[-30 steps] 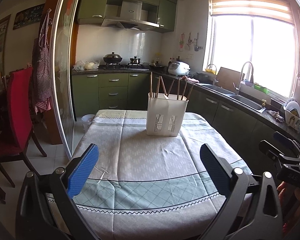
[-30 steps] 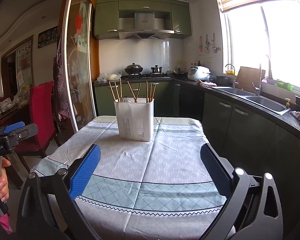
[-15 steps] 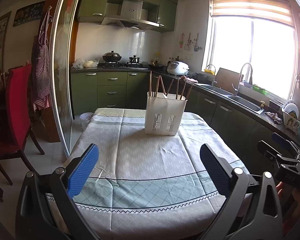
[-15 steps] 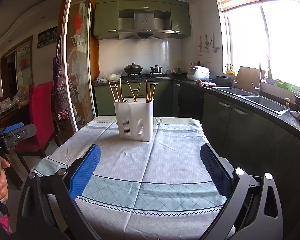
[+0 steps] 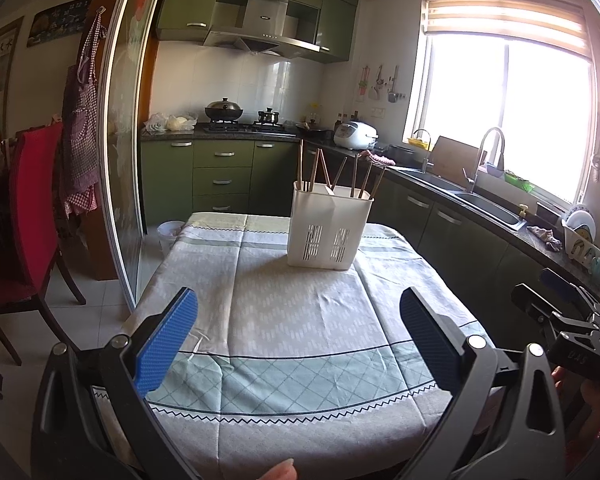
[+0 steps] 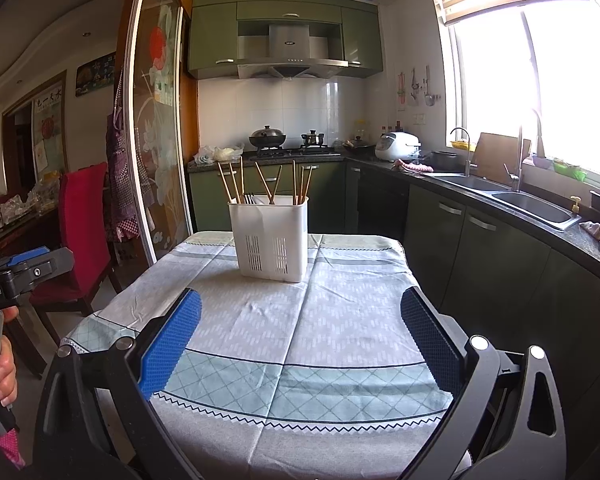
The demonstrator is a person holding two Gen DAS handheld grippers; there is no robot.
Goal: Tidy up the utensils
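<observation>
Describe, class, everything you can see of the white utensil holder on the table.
The white utensil holder is a tall, boxy caddy that looks like plastic, with two panels of vertical drain slots low on its near face and a divider inside. It stands upright toward the far end of the table, on the patterned tablecloth. Wooden chopsticks lean out of it at various angles. Neither gripper touches it.

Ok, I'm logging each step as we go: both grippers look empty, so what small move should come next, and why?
Probably bring the right gripper forward toward the white holder. Both grippers are open and empty, short of it at the table's near end, and the chopsticks standing in it lean at mixed angles. The left gripper could follow.
</observation>
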